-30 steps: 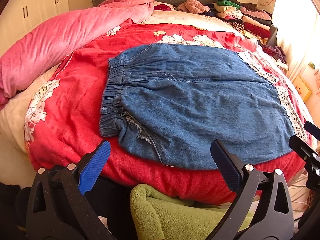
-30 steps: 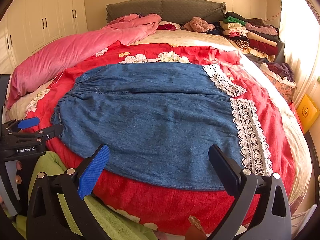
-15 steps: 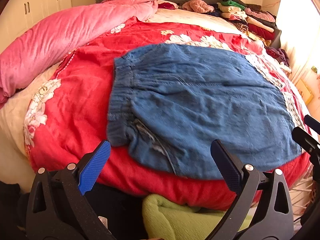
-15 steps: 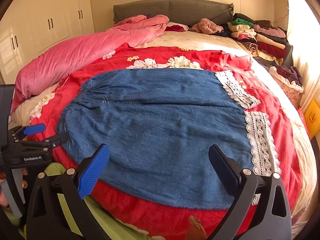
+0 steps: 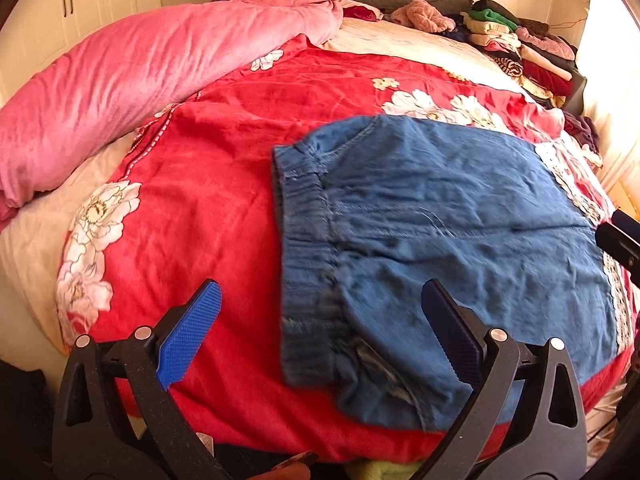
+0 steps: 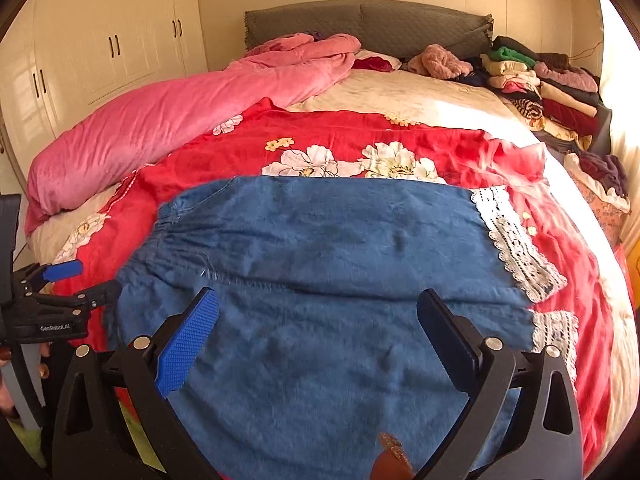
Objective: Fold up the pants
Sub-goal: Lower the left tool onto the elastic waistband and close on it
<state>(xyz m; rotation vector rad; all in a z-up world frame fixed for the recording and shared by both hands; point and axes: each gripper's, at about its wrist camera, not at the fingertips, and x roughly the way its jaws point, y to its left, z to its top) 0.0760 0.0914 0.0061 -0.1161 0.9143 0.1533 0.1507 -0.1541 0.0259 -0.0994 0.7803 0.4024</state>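
Blue denim pants with white lace hems (image 6: 320, 280) flat on red floral bedspread (image 5: 224, 200). Left hand-held gripper (image 5: 320, 328) agape, empty, above elastic waistband (image 5: 304, 264). Right hand-held gripper (image 6: 318, 328) agape, empty, above legs.

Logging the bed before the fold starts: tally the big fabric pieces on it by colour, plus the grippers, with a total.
Blue denim pants: 1
Red floral cover: 1
Pink blanket: 1
Grippers, both open, holding nothing: 2, left gripper, right gripper
Total: 5
The stacked clothes at the far right are too jumbled to count.
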